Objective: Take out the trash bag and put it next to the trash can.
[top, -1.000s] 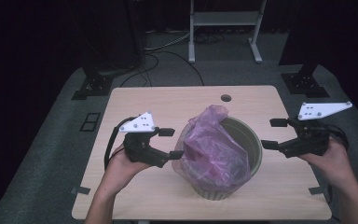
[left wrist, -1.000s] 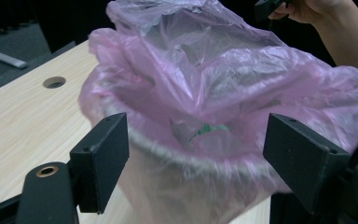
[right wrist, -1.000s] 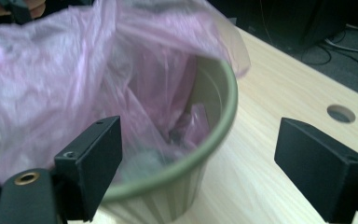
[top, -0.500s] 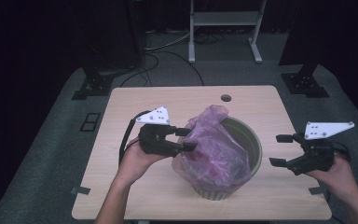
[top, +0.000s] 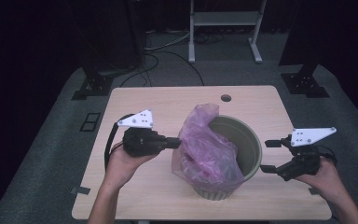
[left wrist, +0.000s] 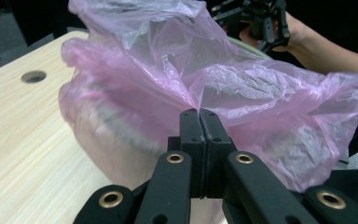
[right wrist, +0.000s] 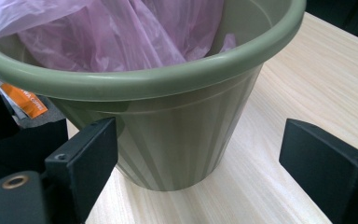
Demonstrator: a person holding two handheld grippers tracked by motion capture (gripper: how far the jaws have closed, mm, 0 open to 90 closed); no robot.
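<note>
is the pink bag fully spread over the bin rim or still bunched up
Bunched up: the pink bag drapes one side, leaving the bin rim's other side bare.

bag [top: 205, 149]: thin crinkled glossy plastic | pot [right wrist: 177, 135]: smooth matt plastic | table [top: 168, 102]: matt wood-grain

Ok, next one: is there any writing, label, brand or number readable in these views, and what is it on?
Orange packet, seen past the green bin in the right gripper view: it carries pale lettering, but too small and blurred to read.
Pink bag, bin, table and both grippers: no writing shows on them.
</note>
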